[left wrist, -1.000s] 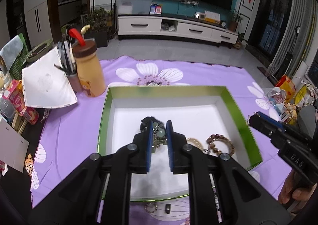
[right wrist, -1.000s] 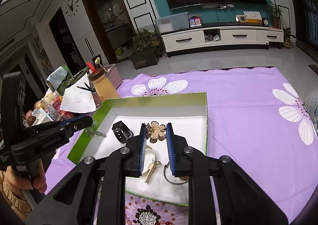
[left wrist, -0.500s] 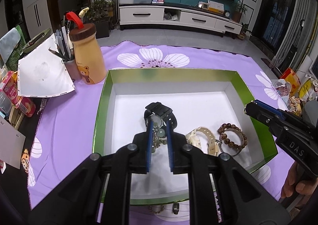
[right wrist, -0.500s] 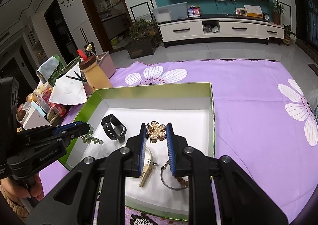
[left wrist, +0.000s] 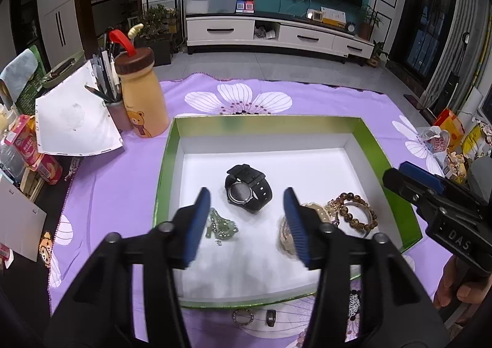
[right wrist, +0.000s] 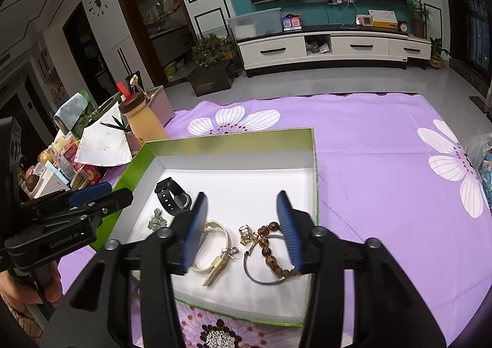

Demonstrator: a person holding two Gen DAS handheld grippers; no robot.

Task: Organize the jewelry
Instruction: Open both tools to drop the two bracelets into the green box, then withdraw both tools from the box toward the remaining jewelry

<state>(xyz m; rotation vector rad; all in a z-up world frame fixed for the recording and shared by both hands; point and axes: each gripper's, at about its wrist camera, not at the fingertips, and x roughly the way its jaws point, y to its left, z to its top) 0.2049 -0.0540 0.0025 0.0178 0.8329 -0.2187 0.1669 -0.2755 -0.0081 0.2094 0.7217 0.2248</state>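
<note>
Jewelry box (left wrist: 381, 148) | cream bracelet (left wrist: 284, 234) partly hidden | green piece (left wrist: 220, 226) possibly beads

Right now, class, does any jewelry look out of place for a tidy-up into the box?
Yes. A small dark ring and a thin beaded hoop lie on the purple flowered cloth, just outside the near wall of the green-rimmed white box. The other jewelry in view lies inside it.

The green box's (left wrist: 373, 137) far half lies bare; the black watch (left wrist: 248, 188) sits mid-floor, and bracelets (right wrist: 270, 251) crowd its near right corner. A tan bottle (left wrist: 142, 96) guards the far left corner.
</note>
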